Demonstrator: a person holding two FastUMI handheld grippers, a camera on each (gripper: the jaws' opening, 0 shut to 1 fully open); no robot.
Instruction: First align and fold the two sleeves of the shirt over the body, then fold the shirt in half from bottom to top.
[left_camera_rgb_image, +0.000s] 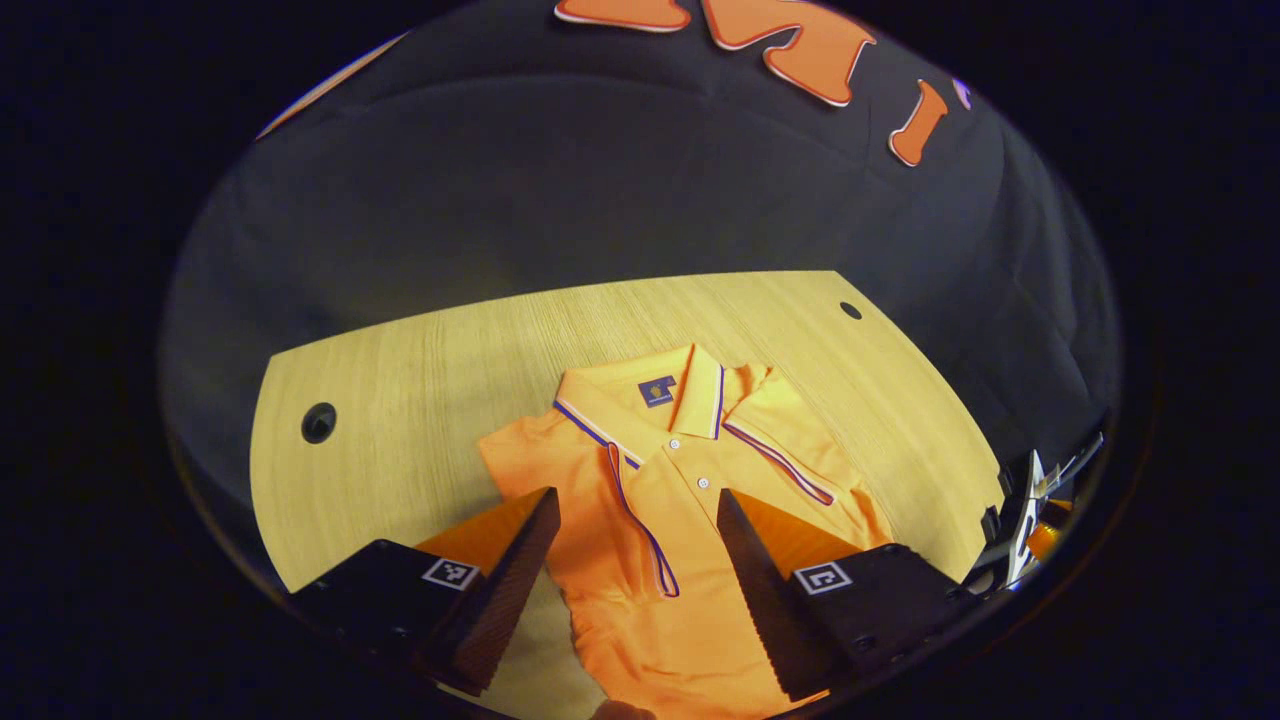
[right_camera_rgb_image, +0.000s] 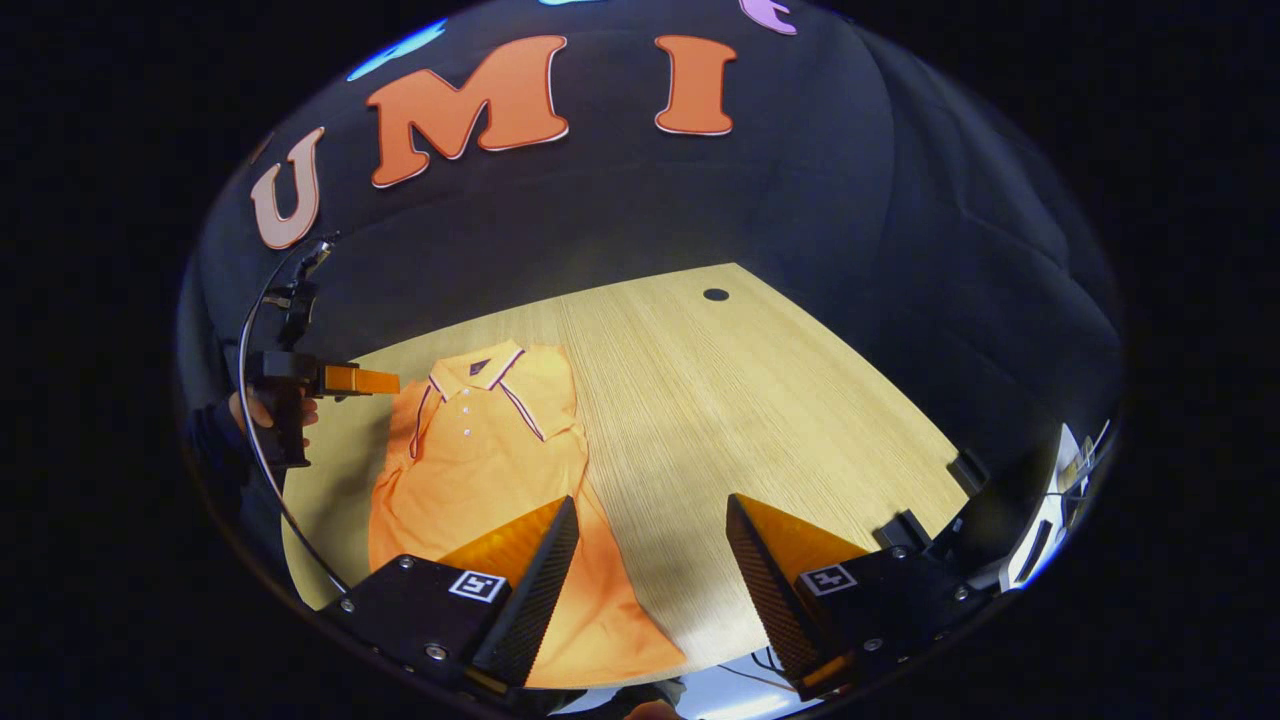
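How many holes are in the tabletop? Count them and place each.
2. One hole near the table's left edge in the left gripper view, one by its far right corner. The shirt could hide others.

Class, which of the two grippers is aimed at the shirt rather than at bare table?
The left gripper: the orange shirt lies between its open fingers, whereas the right gripper frames mostly bare table.

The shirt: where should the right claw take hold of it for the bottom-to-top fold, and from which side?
Probably the hem corner of the shirt, nearest the right claw. The shirt lies flat on the table, collar far, hem near. The sleeves look already folded in. Come from the near edge, low, one finger slipping under the cloth. The left claw, open above the shirt, could take the other corner.
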